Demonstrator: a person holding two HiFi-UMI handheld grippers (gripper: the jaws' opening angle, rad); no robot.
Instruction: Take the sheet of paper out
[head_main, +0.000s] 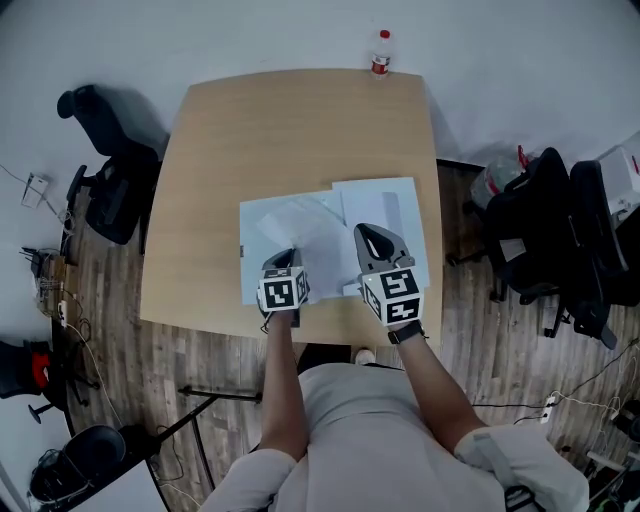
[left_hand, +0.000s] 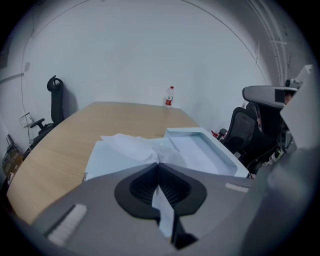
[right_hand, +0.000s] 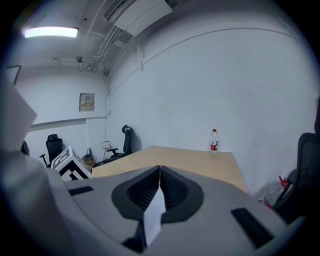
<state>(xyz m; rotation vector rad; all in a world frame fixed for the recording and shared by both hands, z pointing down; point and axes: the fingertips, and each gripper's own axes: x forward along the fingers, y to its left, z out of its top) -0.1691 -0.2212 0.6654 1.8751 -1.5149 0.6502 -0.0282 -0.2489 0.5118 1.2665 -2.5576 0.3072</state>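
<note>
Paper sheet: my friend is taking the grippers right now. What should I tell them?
Left gripper: shut on the crumpled sheet of paper.
Right gripper: shut on a white paper edge, likely the same sheet.
Things: the sheet's far part lies on the flat white base, beside the open white box, on the table.
Done: sheet gripped, near edge raised.
Left: lift it clear, set it on the table.

Bottle (head_main: 380, 52) at far edge of table (head_main: 260, 140); paper (head_main: 305, 235) near front edge, tray (head_main: 385, 188) just R of it.
</note>
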